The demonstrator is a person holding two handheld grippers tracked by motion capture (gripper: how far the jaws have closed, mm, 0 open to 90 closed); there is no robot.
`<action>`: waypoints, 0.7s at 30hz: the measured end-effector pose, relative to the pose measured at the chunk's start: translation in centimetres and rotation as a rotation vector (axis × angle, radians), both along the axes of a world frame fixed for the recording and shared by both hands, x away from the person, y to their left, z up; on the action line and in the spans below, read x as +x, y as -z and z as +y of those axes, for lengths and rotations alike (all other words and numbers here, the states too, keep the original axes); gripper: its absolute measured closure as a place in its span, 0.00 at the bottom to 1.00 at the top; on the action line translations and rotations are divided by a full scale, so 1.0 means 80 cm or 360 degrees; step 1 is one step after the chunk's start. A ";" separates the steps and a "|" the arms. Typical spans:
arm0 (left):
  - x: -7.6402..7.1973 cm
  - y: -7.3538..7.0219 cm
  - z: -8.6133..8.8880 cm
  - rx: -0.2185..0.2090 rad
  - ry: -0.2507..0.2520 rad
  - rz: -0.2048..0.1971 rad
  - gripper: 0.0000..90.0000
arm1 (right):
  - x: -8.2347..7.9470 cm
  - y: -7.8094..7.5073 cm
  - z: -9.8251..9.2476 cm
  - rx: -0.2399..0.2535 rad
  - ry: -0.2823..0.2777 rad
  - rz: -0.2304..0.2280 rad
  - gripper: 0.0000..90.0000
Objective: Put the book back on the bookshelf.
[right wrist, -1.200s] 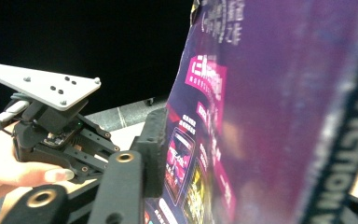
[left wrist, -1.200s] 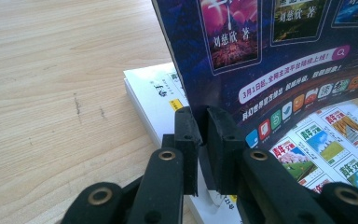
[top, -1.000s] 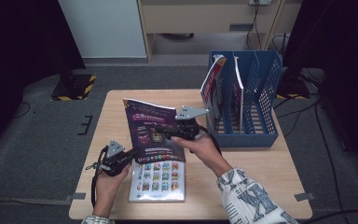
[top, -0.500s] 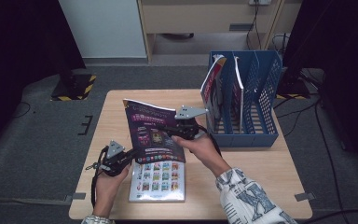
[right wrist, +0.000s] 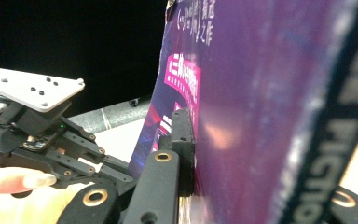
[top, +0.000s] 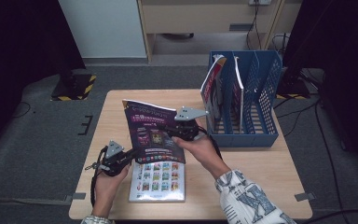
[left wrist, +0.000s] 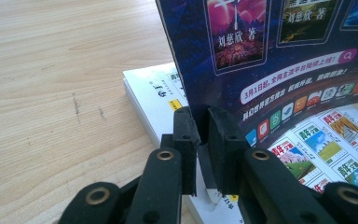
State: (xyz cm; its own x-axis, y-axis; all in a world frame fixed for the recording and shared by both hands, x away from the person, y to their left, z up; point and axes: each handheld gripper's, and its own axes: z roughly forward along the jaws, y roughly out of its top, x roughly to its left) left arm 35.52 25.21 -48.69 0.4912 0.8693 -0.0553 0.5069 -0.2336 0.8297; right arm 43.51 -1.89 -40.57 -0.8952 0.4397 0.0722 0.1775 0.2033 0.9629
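Now the purple glossy magazine (top: 153, 131) stands steeper between my two tools than it did a second ago; its top edge has risen off the flat white book with the grid of coloured pictures (top: 158, 181) that lies on the pale wooden table (top: 116, 107) under it. My left tool (top: 129, 156) pinches the magazine's lower corner, the two black jaws pressed onto the cover with only its thickness between them. My right tool (top: 171, 132) grips the opposite edge, closer to the blue plastic file rack (top: 261, 93); one jaw lies flat against the purple cover and the other is lost behind it, so I judge it clamped on the magazine. The lift means, I think, that the magazine is coming upright, ready to be carried over and slid into a slot of the rack beyond my right tool, where two other magazines already stand.

Much is hard to read. In the right gripper view the cover is so close that it blurs, and the far jaw is cut off by it. In the left gripper view the magazine hides most of what lies ahead. From above, my right hand (top: 200, 148) covers the jaws, and which slots of the rack are free is only partly clear.
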 end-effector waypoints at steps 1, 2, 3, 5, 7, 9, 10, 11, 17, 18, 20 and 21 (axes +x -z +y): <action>0.000 0.000 0.000 0.0000 0.0000 0.0000 0.90 | -0.001 0.000 0.000 0.0000 -0.0003 -0.0003 0.93; 0.000 0.000 0.000 0.0000 0.0000 -0.0001 0.90 | -0.001 0.000 0.000 0.0000 -0.0003 -0.0003 0.93; 0.000 0.000 0.000 0.0000 0.0001 -0.0001 0.90 | -0.003 -0.001 0.001 0.0001 -0.0007 -0.0013 0.93; 0.000 0.000 0.000 -0.0001 0.0003 -0.0003 0.90 | -0.003 -0.001 0.001 0.0000 -0.0007 -0.0014 0.93; 0.000 -0.001 -0.001 -0.0004 0.0001 -0.0012 0.90 | -0.005 -0.003 0.000 0.0005 -0.0001 -0.0035 0.93; 0.000 -0.001 -0.001 -0.0006 -0.0009 -0.0023 0.89 | -0.007 -0.004 0.000 0.0015 0.0000 -0.0050 0.94; 0.000 -0.001 -0.001 -0.0006 -0.0009 -0.0023 0.86 | -0.008 -0.005 0.000 0.0016 -0.0002 -0.0050 0.94; 0.001 -0.001 0.000 -0.0030 -0.0057 -0.0040 0.78 | -0.009 -0.006 0.000 0.0017 -0.0007 -0.0055 0.94; 0.002 0.002 0.005 -0.0064 -0.0145 -0.0045 0.51 | -0.013 -0.011 0.000 0.0023 -0.0014 -0.0079 0.94; 0.002 0.002 0.007 -0.0065 -0.0159 -0.0049 0.48 | -0.013 -0.011 0.000 0.0023 -0.0014 -0.0079 0.94; 0.002 0.002 0.009 -0.0072 -0.0189 -0.0050 0.44 | -0.015 -0.016 -0.003 0.0034 -0.0017 -0.0091 0.94; 0.002 0.002 0.010 -0.0082 -0.0195 -0.0051 0.44 | -0.016 -0.018 -0.004 0.0037 -0.0013 -0.0098 0.94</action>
State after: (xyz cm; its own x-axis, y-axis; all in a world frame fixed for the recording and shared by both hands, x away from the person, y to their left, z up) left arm 35.67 26.00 -48.87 0.3837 0.9193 -0.0876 0.5022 -0.1282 0.8552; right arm 42.26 -2.20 -39.14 -0.9019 0.4310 0.0270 0.1161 0.1817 0.9765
